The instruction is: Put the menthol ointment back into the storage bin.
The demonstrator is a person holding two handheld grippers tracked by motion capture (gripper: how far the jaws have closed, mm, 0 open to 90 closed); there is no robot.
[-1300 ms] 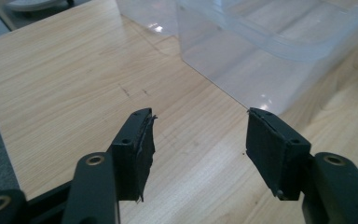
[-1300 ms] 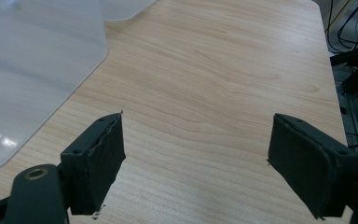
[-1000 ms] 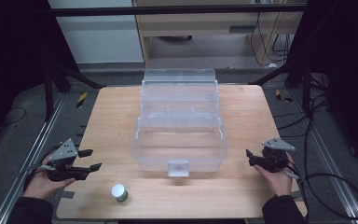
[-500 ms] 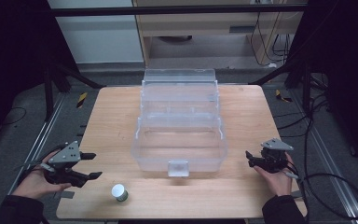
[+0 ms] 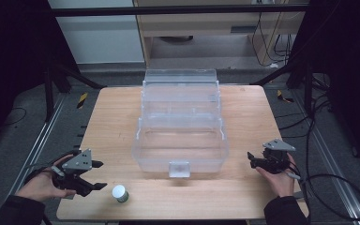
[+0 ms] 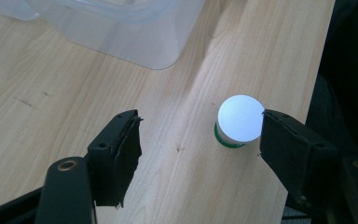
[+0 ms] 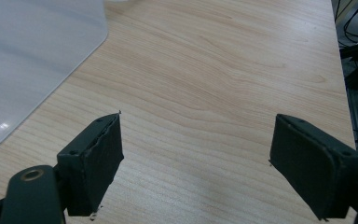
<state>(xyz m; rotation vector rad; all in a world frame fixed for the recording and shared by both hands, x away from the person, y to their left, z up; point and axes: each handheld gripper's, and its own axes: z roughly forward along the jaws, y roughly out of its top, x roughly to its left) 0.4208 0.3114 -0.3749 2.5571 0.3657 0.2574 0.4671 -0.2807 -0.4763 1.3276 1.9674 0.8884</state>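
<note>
A small jar with a white lid and green label (image 5: 119, 192) stands near the table's front edge, left of centre. My left gripper (image 5: 102, 175) hovers just left of it, open, and its jaws have just been opening. In the left gripper view the jar (image 6: 238, 120) sits by the tip of the right-hand jaw with no pad pressing on it, and the left gripper (image 6: 200, 122) has bare wood between its fingers. My right gripper (image 5: 250, 160) rests at the table's right side, open. Nothing lies between the jaws of the right gripper (image 7: 198, 126).
A large clear plastic box (image 5: 180, 136) with stepped tiers and a front latch fills the middle of the wooden table (image 5: 243, 197). Its rounded corner (image 6: 158, 51) lies ahead of the left gripper. Cables trail on the floor at the right.
The left gripper has shifted a little toward the jar and the front edge, and its jaws have spread wider. The right gripper, jar and box have not moved.
</note>
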